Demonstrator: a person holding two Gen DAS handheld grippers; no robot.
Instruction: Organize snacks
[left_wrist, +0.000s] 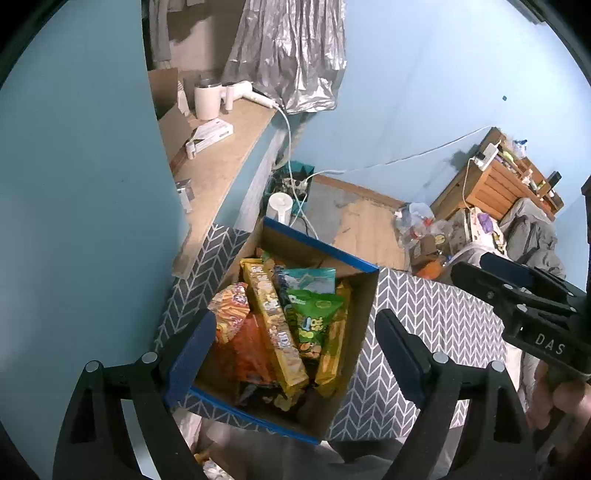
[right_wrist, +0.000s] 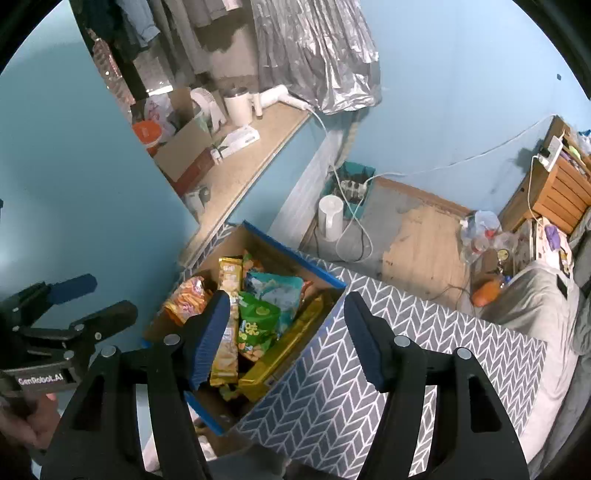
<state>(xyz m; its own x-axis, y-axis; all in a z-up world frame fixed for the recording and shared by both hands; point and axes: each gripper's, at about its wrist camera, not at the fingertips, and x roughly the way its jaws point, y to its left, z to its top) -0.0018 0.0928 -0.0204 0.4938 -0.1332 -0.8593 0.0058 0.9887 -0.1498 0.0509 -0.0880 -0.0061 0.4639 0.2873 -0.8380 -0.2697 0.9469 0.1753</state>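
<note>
I have both tools hanging over the snack box (left_wrist: 364, 295), and neither is gripping anything. My left gripper (left_wrist: 295, 347) is spread wide, its blue pads on either side of the box's near end, with the packets showing in the gap between them. My right gripper (right_wrist: 284, 336) is spread wide too; its left pad covers part of the box's contents, and its right pad sits over the chevron-patterned surface (right_wrist: 424, 332) beside the box.

The box is open-topped cardboard with blue edging. Seen from the left gripper, its long axis runs away from me.

Inside, the long yellow packet (left_wrist: 273, 317) lies lengthwise along that axis, one end toward my fingers and the other toward the far wall. The green bag (left_wrist: 314, 317) lies just right of it, touching. An orange bag (left_wrist: 229, 310) sits to its left.
</note>
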